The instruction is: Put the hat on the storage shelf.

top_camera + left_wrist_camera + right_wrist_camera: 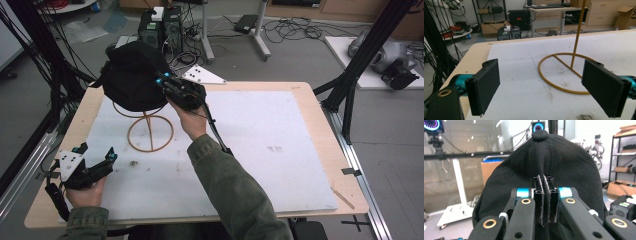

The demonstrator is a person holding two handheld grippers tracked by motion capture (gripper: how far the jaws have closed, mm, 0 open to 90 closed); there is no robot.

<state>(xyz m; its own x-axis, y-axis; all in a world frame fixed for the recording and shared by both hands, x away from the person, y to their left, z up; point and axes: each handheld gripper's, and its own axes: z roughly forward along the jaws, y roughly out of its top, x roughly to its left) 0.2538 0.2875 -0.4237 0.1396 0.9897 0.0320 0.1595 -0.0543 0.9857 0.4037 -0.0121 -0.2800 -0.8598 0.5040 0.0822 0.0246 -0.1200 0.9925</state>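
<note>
Two grippers: our right gripper pinches a fold of the cap atop the stand at far left. Our left gripper waits spread, empty, near left. Cap seems soft, light; seams grip best.

Black cap is showing as matt woven cloth, seams ridged, button cloth-covered. Stand is looking like thin wire, smooth, mustard-gold with a slight sheen. Table rim is reading as pale wood, smooth; white mat over it is appearing matt, faintly rough, smudged. Left gripper pads are looking matt black, finely textured; right gripper links glossy black plastic, brass-coloured rivets shining.
</note>
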